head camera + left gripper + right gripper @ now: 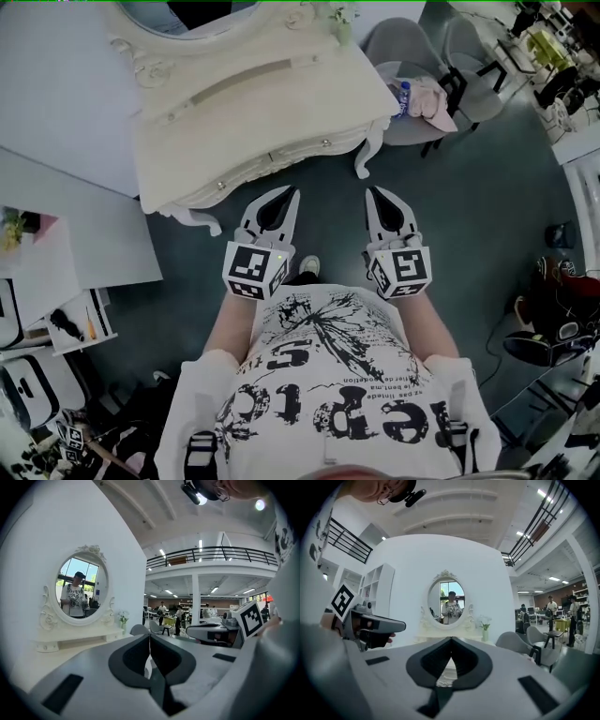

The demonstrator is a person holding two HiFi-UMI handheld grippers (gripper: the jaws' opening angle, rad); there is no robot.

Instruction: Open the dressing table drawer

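The cream dressing table (234, 112) stands ahead of me under an oval mirror (446, 603). Its curved drawer front (272, 161) carries two small knobs and sits flush. My left gripper (293, 191) is shut and empty, its tips a short way in front of the drawer front, touching nothing. My right gripper (372, 190) is also shut and empty, beside the table's front right leg (364, 159). In the left gripper view the jaws (149, 637) meet on a thin line, with the table (79, 641) off to the left. In the right gripper view the jaws (451, 639) point straight at the table (445, 634).
Grey chairs (412, 56) with a pink cloth and a bottle stand right of the table. A small vase of flowers (342, 23) is on the table's back right corner. A white partition (56, 103) and low shelves (75, 323) are at the left. My shoe (307, 267) is on the dark floor.
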